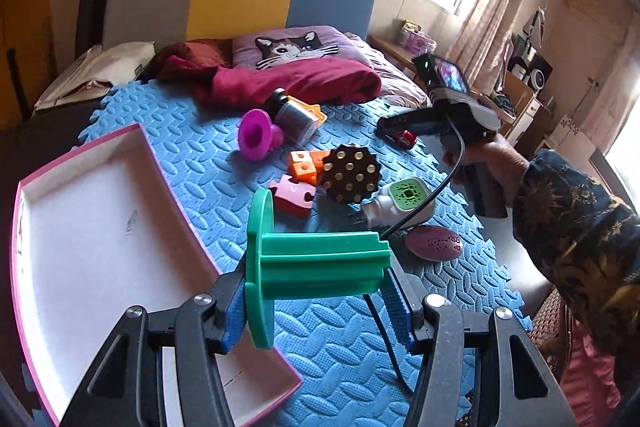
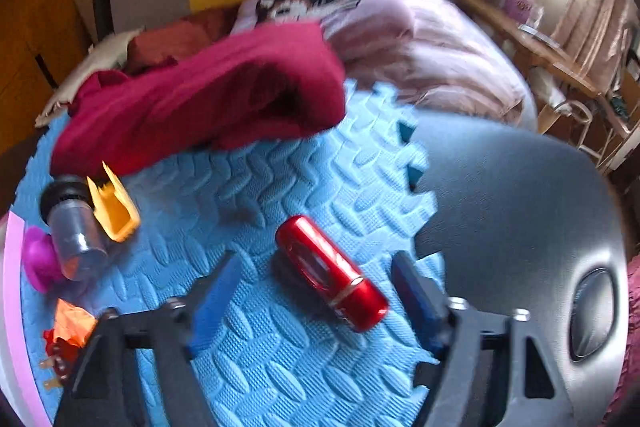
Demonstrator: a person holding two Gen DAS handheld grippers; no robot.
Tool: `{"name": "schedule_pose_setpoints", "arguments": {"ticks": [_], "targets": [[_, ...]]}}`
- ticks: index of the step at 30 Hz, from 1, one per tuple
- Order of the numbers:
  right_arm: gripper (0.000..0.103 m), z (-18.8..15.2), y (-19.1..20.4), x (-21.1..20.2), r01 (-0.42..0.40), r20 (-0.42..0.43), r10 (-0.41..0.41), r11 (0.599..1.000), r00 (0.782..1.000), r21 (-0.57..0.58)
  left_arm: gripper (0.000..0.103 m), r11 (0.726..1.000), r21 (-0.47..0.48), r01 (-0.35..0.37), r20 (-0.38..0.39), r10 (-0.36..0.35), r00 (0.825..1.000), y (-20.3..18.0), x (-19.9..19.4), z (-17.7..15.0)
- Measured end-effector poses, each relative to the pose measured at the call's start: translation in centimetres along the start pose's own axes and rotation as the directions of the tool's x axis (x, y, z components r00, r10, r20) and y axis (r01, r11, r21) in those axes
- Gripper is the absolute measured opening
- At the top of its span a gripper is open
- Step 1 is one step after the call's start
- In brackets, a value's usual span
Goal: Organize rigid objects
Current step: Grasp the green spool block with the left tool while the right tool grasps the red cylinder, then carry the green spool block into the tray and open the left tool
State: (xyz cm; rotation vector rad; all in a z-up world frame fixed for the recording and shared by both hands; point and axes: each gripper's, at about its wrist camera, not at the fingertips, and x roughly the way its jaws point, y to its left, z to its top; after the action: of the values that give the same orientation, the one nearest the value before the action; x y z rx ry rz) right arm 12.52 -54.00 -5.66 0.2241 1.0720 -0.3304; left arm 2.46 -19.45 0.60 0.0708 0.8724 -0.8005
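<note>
My left gripper (image 1: 316, 287) is shut on a green plastic spool (image 1: 304, 259) and holds it above the blue foam mat (image 1: 200, 155), beside the open pink-edged white box (image 1: 92, 251). My right gripper (image 2: 320, 279) is open, its blue pads on either side of a shiny red cylinder (image 2: 332, 271) that lies on the mat (image 2: 280, 179); the view is blurred. The right gripper also shows in the left wrist view (image 1: 396, 131), far right over the mat.
Loose on the mat: a magenta cup (image 1: 258, 135), a grey jar (image 1: 294, 115), orange blocks (image 1: 306, 165), a pink puzzle piece (image 1: 292, 193), a brown studded disc (image 1: 350, 173), a white plug (image 1: 396, 203), a purple oval (image 1: 434, 243). A red blanket (image 1: 296, 83) lies behind. A grey chair seat (image 2: 520, 211) is right.
</note>
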Motion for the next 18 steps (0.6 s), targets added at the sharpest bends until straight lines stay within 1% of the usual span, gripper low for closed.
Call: {"name": "schedule_pose_setpoints", "arguments": {"ticks": [2, 3, 9, 12, 13, 15, 17, 18], "targets": [[0.033, -0.5, -0.1, -0.2, -0.004, 0.022, 0.004, 1.000, 1.000, 0.021, 0.059, 1.000, -0.015, -0.005, 0.005, 0.005, 1.000, 0.5, -0.4, -0.1], [0.026, -0.7, -0.2, -0.3, -0.017, 0.023, 0.016, 1.000, 1.000, 0.025, 0.059, 1.000, -0.029, -0.007, 0.009, 0.008, 1.000, 0.9, -0.7, -0.2], [0.026, -2.5, -0.3, -0.8, -0.049, 0.060, 0.047, 0.998, 0.997, 0.025, 0.059, 0.995, -0.098, -0.034, 0.028, 0.037, 0.999, 3.5, -2.4, -0.8], [0.026, -3.3, -0.2, -1.1, -0.048, 0.101, 0.046, 0.999, 0.994, 0.013, 0.059, 0.988, -0.145, -0.057, 0.031, 0.062, 0.998, 5.3, -3.3, -1.2], [0.026, -3.4, 0.0, -1.2, -0.041, 0.114, 0.040, 0.999, 0.993, 0.008, 0.059, 0.982, -0.170, -0.081, 0.031, 0.087, 0.996, 6.2, -3.6, -1.4], [0.026, -3.9, 0.3, -1.2, -0.018, 0.157, 0.020, 1.000, 0.987, -0.009, 0.059, 0.971, -0.216, -0.101, 0.018, 0.108, 0.994, 7.8, -3.9, -1.8], [0.026, -4.3, 0.5, -1.2, -0.007, 0.189, 0.012, 1.000, 0.982, -0.026, 0.059, 0.952, -0.275, -0.131, 0.006, 0.138, 0.990, 9.8, -4.2, -2.2], [0.026, -4.3, 0.5, -1.2, -0.011, 0.188, 0.015, 1.000, 0.982, -0.024, 0.059, 0.942, -0.300, -0.153, 0.001, 0.160, 0.987, 10.7, -4.3, -2.3]]}}
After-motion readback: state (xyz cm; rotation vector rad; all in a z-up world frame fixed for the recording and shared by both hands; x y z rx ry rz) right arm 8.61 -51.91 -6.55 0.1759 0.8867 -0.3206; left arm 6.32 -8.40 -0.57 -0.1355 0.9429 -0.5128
